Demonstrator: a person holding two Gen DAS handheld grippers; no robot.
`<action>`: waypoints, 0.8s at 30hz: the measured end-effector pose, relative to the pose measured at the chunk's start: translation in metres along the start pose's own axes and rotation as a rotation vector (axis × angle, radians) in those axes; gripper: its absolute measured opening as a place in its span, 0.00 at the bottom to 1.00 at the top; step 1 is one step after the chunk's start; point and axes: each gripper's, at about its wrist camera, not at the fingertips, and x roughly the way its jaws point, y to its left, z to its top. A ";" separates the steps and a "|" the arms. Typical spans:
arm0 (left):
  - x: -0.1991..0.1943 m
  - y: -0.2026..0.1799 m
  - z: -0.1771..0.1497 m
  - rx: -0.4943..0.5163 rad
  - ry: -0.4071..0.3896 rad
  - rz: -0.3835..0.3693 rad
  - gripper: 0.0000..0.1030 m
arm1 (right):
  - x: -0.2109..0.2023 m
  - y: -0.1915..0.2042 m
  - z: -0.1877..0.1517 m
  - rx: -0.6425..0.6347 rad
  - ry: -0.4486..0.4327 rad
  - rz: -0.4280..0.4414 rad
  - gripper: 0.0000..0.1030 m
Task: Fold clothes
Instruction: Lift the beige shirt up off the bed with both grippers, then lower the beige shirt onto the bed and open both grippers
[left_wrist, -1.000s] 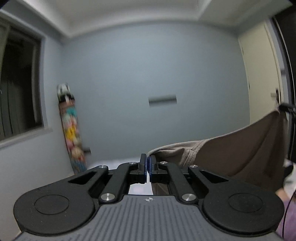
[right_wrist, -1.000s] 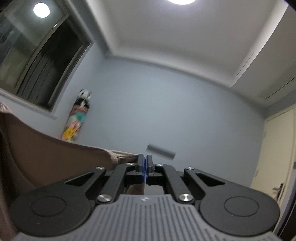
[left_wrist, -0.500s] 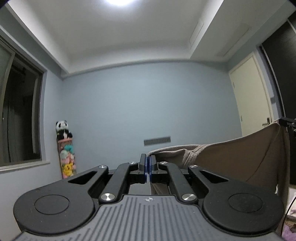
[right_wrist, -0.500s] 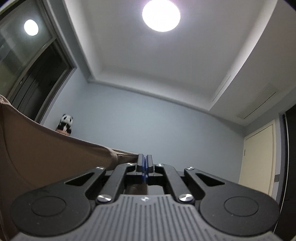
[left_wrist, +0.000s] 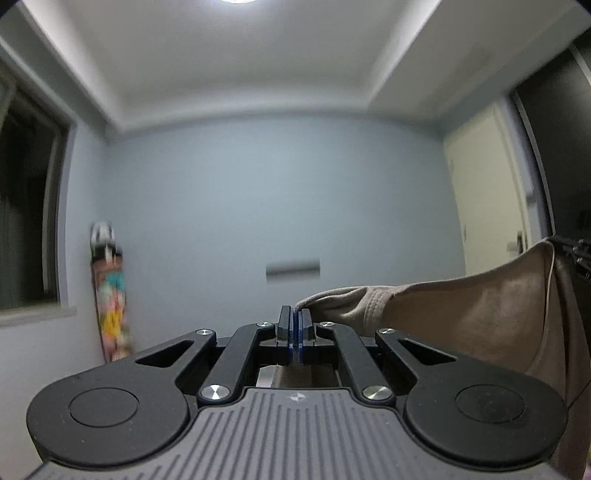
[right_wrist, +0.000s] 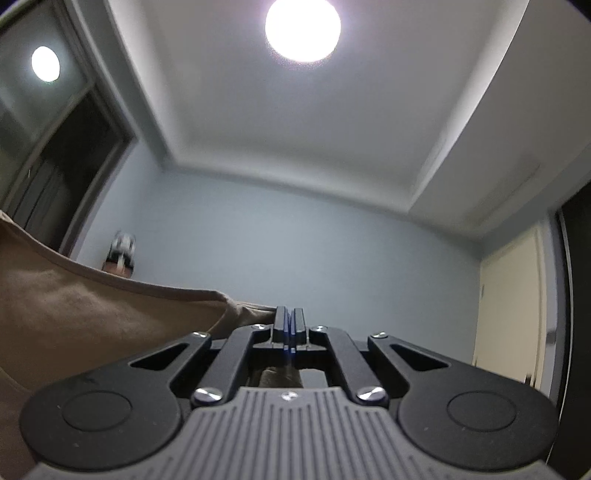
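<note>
**Holding the brown cloth up in the air**

Gripping tight, your left claw (left_wrist: 295, 325) is clenched on one edge of the brown cloth (left_wrist: 480, 317). Your right claw (right_wrist: 290, 325) is clenched on the other edge. The cloth hangs between them, up high, sagging in the middle. Far behind are the blue wall (left_wrist: 258, 203), a door (left_wrist: 487, 206) and a toy hanger (left_wrist: 109, 295). If you pull your hands apart too hard, an edge could slip out, I think, and the cloth would drop.

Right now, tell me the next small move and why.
Probably lower both grippers together. The left gripper and right gripper are each shut on an edge of the tan garment, stretched between them in the air, with both cameras facing wall and ceiling.
</note>
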 end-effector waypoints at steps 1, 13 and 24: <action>0.013 0.003 -0.011 -0.009 0.046 0.001 0.01 | 0.007 0.006 -0.014 -0.005 0.041 0.008 0.01; 0.204 0.028 -0.157 -0.022 0.448 0.049 0.01 | 0.129 0.072 -0.199 -0.055 0.479 0.072 0.01; 0.360 0.024 -0.265 -0.034 0.720 0.097 0.01 | 0.266 0.104 -0.350 -0.104 0.746 0.090 0.01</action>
